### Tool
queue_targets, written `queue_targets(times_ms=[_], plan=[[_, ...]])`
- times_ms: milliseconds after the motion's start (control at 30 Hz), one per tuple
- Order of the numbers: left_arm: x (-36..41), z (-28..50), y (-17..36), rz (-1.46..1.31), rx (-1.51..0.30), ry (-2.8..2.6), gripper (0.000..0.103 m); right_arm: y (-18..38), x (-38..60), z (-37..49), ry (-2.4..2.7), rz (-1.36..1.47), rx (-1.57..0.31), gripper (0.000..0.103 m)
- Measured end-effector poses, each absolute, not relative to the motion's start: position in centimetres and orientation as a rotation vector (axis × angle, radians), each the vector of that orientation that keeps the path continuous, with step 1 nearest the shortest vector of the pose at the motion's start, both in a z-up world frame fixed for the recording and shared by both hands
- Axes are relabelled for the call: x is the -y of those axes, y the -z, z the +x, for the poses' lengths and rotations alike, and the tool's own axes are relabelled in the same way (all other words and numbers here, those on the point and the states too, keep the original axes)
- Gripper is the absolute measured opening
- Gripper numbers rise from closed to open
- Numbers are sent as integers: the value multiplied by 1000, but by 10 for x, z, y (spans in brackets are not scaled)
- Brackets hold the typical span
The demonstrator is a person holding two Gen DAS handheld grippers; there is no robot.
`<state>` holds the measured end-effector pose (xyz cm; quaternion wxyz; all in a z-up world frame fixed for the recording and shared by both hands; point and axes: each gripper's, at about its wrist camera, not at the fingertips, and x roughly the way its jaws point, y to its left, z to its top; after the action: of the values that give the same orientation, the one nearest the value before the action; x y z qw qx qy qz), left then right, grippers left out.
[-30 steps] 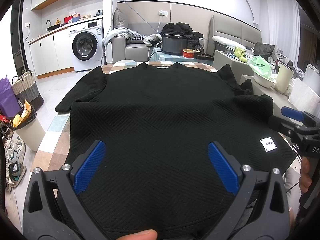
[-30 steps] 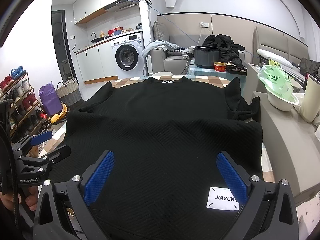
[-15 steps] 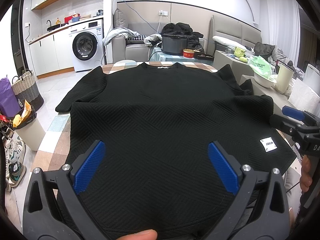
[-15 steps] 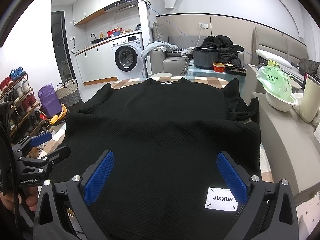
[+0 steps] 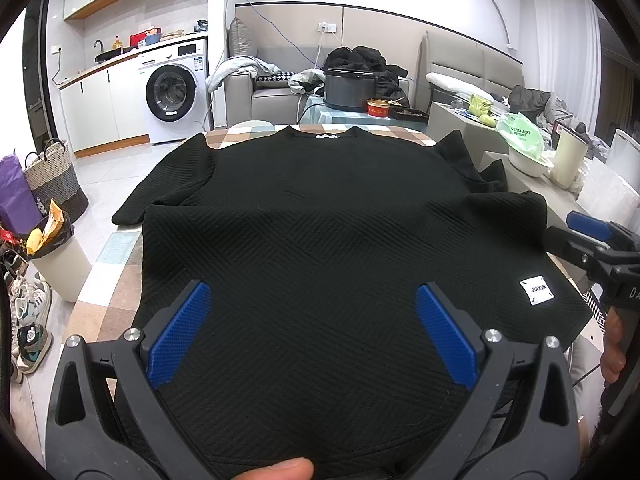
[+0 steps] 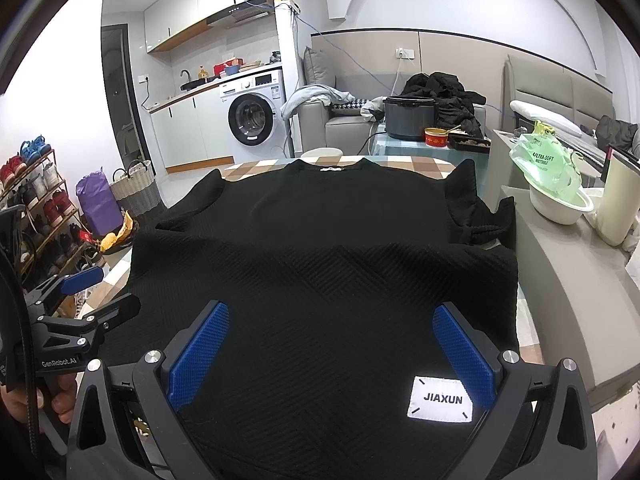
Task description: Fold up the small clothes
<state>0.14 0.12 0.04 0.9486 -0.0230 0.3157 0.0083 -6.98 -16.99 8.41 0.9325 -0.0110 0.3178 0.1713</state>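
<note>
A black sweater [image 5: 320, 240] lies flat, face up, across the checked counter [image 5: 248, 136], collar at the far end and hem nearest; the left tool [image 5: 312, 336] and right tool [image 6: 332, 352] hover above the hem, both spread wide and gripping nothing. A good first fold probably means pinching one layered edge near the white label [image 6: 440, 399]; lift both corners evenly so the knit does not skew.

The black sweater [image 5: 332, 240] is matt quilted cloth with a raised chevron weave, its white label [image 6: 440, 399] smooth woven fabric at five o'clock, while both grippers' blue pads [image 6: 464, 356] look like finely knurled plastic.
</note>
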Motion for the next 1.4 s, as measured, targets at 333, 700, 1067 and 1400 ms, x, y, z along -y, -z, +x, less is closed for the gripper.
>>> queue_targets(times_ms=[333, 700, 1067, 1400], plan=[[-1, 1, 0, -45, -642, -17, 102, -87, 174, -72, -342, -11, -633, 103], [-18, 6, 4, -56, -645, -31, 102, -89, 186, -73, -322, 43, -565, 103], [-49, 22, 8, -81, -632, -73, 102, -88, 203, -56, -269, 72, -589, 103], [-84, 60, -2, -96, -639, -120, 102, -95, 228, -13, -227, 180, -672, 88]])
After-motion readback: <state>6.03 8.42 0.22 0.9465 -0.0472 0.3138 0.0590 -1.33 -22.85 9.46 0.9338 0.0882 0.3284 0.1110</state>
